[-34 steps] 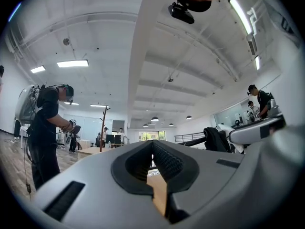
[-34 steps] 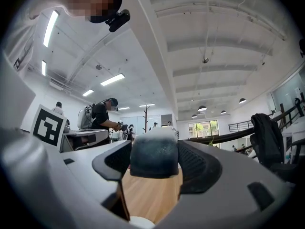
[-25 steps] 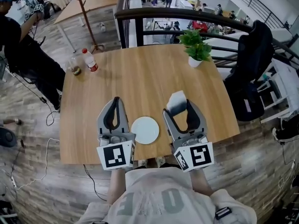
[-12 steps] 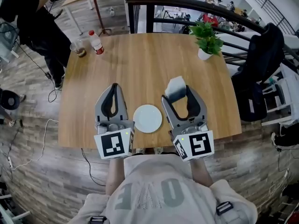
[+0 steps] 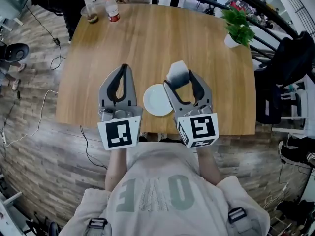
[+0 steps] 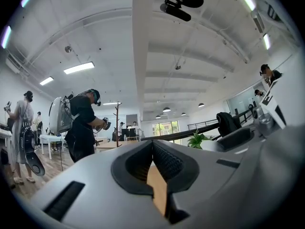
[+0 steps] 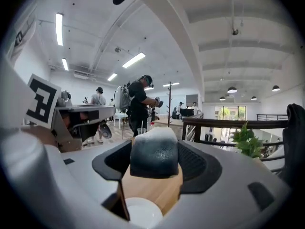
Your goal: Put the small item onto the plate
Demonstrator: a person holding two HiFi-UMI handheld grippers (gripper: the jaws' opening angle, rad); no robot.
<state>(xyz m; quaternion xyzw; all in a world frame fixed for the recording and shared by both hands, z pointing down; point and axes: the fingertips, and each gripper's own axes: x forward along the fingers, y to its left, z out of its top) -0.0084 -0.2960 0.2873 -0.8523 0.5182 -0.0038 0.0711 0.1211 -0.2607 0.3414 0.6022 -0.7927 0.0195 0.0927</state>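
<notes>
One block [image 7: 154,151] (right gripper's [image 5: 177,78]) beside plate [image 5: 155,102]

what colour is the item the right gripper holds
Dark grey block, whitish on top; clearest in right gripper view.

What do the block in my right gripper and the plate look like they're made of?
The block looks like sponge or foam: matte, dark grey fading to white on top, with a finely pitted surface and rounded edges. The plate is smooth, plain white, probably ceramic or plastic; its look cannot settle which.
</notes>
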